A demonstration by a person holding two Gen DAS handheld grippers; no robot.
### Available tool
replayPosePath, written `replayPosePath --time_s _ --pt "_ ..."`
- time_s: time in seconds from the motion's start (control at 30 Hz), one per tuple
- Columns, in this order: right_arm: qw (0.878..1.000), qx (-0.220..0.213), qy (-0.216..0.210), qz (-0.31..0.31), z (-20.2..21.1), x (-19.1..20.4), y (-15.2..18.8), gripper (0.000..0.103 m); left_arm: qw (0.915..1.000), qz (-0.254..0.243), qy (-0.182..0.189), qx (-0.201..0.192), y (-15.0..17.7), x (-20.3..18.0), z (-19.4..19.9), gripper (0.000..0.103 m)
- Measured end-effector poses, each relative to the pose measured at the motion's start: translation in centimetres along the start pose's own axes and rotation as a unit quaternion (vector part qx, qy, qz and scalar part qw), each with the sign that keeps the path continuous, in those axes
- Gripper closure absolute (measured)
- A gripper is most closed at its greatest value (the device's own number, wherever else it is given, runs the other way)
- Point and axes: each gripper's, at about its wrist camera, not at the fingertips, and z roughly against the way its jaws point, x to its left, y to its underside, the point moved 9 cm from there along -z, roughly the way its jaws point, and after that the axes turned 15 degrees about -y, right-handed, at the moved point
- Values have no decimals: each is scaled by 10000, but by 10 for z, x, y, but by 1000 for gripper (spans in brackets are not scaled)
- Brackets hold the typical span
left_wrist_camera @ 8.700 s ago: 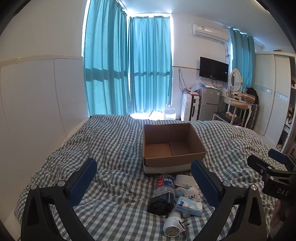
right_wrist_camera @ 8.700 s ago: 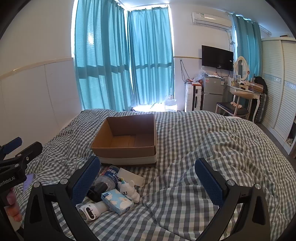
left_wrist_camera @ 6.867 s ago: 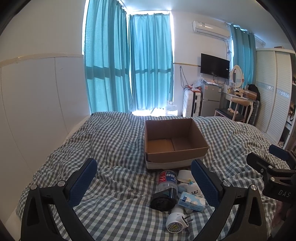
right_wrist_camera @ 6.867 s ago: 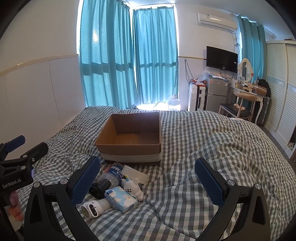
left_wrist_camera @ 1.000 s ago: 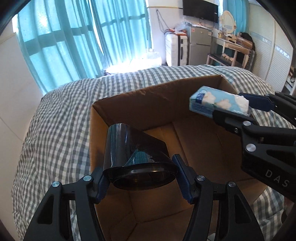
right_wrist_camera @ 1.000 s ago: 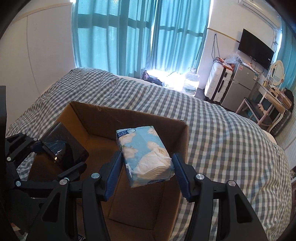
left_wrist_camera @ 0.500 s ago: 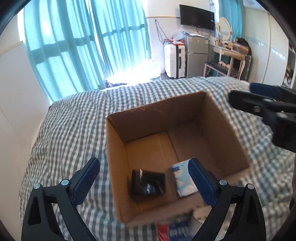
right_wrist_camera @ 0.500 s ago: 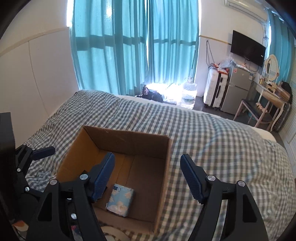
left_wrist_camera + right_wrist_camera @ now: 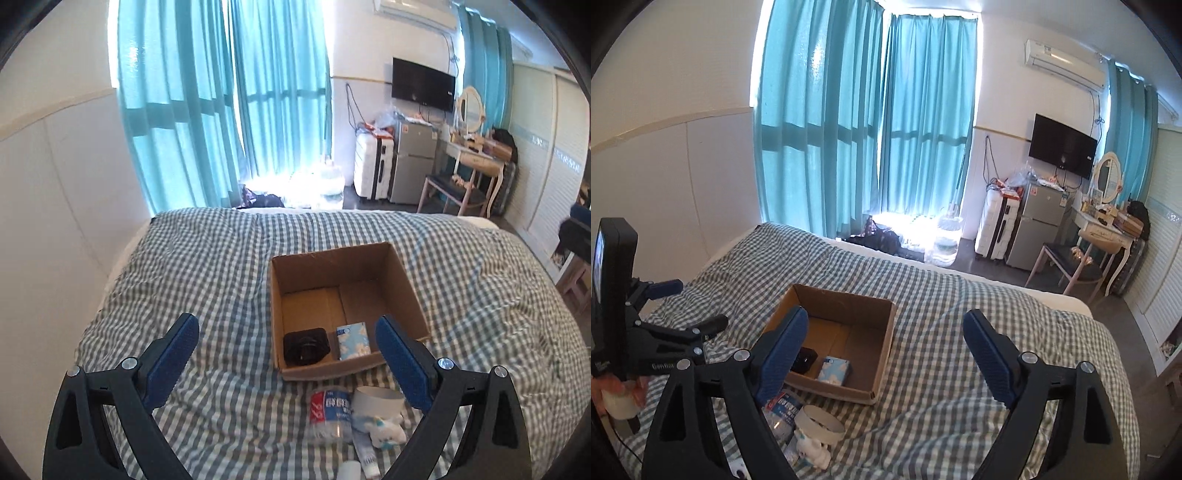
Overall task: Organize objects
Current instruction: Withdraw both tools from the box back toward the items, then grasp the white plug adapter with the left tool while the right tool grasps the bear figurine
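While two items already lie in the cardboard box (image 9: 347, 306), the rest wait on the bed in front of it.

Box: open-topped, mid-frame in both views. Inside, against its near wall: a black cup (image 9: 306, 346) on its side and a blue tissue pack (image 9: 352, 340), side by side, just apart.

Loose pile, lower centre of the left wrist view, just before the box: a clear bottle (image 9: 330, 413) with a red and blue label, a white ring of tape (image 9: 376, 400), a small white plush toy (image 9: 386, 434), and a white tube, partly cut off at the frame's lower edge.

Left gripper (image 9: 286, 362): jaws spread wide, nothing between them, poised above the pile. Right gripper (image 9: 884, 354): jaws have just been opening, now spread, nothing between them.

Step in hand, as judged: return to the pile for the next pair. Advice: take the bottle across its narrow body, not lengthwise; pinch the plush at its middle; keep the two grippers apart on descent, since the items crowd each other.

Bed (image 9: 221, 266): grey and white checked cover, rumpled, soft footing; items may tip.

Room: teal curtains (image 9: 864, 122) over a bright window, wall television (image 9: 1062, 149), small fridge (image 9: 1036, 225), white suitcase, dressing table with oval mirror, chair, air conditioner upper right.
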Motion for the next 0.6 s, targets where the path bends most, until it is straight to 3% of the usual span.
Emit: replayPosePath --time_s 0.23,0.47,0.6 --pt "9996 125 -76 232 29 21 41 4 9998 20 -172 -81 26 14 30 2" --pt "9988 277 -261 300 25 33 87 3 9987 -95 -475 -147 66 11 39 2" --pt "9981 451 -374 211 17 31 119 3 9992 -91 -390 3 97 0 38 2"
